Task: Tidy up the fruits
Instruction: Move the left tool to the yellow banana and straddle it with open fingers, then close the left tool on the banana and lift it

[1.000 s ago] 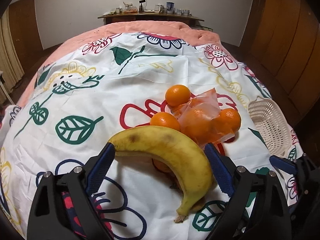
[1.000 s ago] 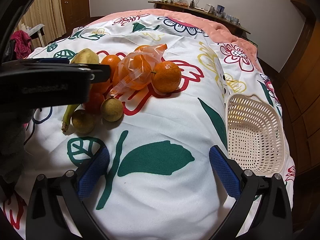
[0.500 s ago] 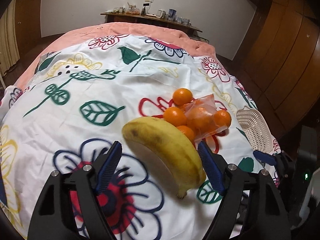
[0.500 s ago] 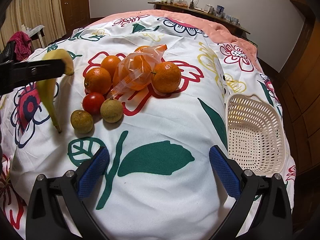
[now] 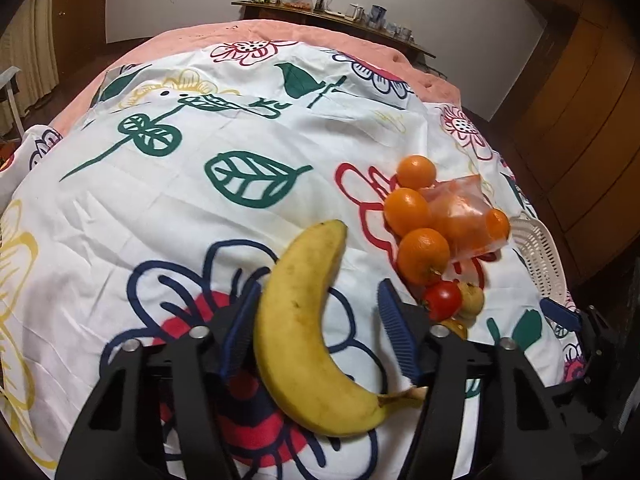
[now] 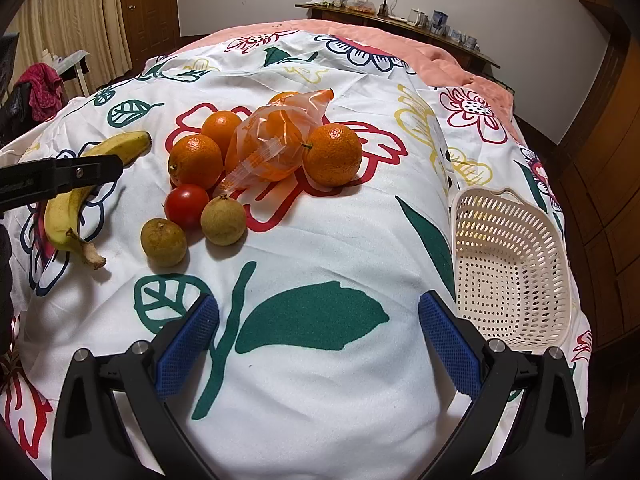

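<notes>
A yellow banana (image 5: pixel 304 340) lies lengthwise between the fingers of my left gripper (image 5: pixel 320 290), low over the floral bedspread. The jaws are closing: the left pad touches the banana's side and the right pad stands a little off it. In the right wrist view the banana (image 6: pixel 68 208) is at the far left under a black finger of the left gripper (image 6: pixel 60 176). Loose oranges (image 6: pixel 195 161), a bag of oranges (image 6: pixel 272 140), a tomato (image 6: pixel 187 205) and two brownish round fruits (image 6: pixel 223 220) are grouped mid-bed. My right gripper (image 6: pixel 319 304) is open over bare cloth.
A cream perforated basket (image 6: pixel 512 264) with nothing in it sits at the bed's right edge, also seen as the basket (image 5: pixel 536 248) in the left wrist view. A shelf with small items lines the far wall. Wooden wardrobe doors stand on the right, curtains on the left.
My left gripper has carried the banana left, away from the fruit pile. The banana has turned from crosswise to lengthwise between the fingers, which have drawn closer. The right gripper has stayed still.
</notes>
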### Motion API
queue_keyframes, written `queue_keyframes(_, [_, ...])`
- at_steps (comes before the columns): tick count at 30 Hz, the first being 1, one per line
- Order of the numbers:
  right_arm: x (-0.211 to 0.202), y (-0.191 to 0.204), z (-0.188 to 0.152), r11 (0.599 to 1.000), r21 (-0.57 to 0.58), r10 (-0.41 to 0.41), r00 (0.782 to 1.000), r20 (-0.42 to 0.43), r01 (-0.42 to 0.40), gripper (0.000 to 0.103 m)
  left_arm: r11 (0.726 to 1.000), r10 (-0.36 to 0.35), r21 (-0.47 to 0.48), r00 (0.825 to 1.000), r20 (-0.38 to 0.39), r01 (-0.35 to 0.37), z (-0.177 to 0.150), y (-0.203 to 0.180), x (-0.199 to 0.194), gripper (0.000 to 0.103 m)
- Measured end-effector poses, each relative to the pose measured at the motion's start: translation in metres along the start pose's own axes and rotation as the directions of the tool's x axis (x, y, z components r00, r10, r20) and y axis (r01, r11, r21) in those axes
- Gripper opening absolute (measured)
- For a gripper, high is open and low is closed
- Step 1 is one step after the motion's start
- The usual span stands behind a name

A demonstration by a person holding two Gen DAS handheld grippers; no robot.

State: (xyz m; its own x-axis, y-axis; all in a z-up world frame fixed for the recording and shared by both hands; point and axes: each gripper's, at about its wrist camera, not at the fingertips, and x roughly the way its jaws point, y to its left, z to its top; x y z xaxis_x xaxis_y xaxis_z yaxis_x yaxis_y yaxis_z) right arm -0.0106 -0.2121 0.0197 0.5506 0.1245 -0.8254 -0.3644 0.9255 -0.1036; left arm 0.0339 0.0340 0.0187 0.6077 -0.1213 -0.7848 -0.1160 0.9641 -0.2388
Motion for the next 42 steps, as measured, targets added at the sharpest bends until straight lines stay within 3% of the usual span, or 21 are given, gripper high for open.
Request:
queue_keyframes(14, [0.000, 0.000, 0.000, 1.000, 0.001, 0.001, 1.000, 0.001, -0.001, 0.098, 0.989, 0.070, 0.132, 0.997, 0.012, -0.071, -0.011, -0.010, 0.000, 0.052])
queue_keyframes(17, [-0.001, -0.001, 0.000, 1.000, 0.006, 0.003, 1.000, 0.005, -0.003, 0.098, 0.990, 0.069, 0.123, 0.997, 0.041, -0.074, -0.011, -0.007, -0.005, 0.039])
queue_keyframes(26, [-0.002, -0.001, 0.002, 1.000, 0.012, 0.002, 1.000, 0.011, -0.003, 0.098, 0.984, -0.019, 0.180, 0.996, 0.091, 0.003, -0.011, -0.022, -0.020, 0.037])
queue_keyframes(33, [-0.002, -0.001, 0.002, 1.000, 0.014, 0.003, 1.000, 0.014, -0.003, 0.098, 0.989, -0.043, 0.143, 0.998, 0.037, 0.038, -0.013, -0.018, -0.019, 0.037])
queue_keyframes(42, [-0.002, -0.002, 0.001, 1.000, 0.019, 0.006, 1.000, 0.023, -0.007, 0.098, 0.975, -0.197, 0.103, 0.980, -0.029, 0.199, -0.017, -0.027, -0.022, 0.038])
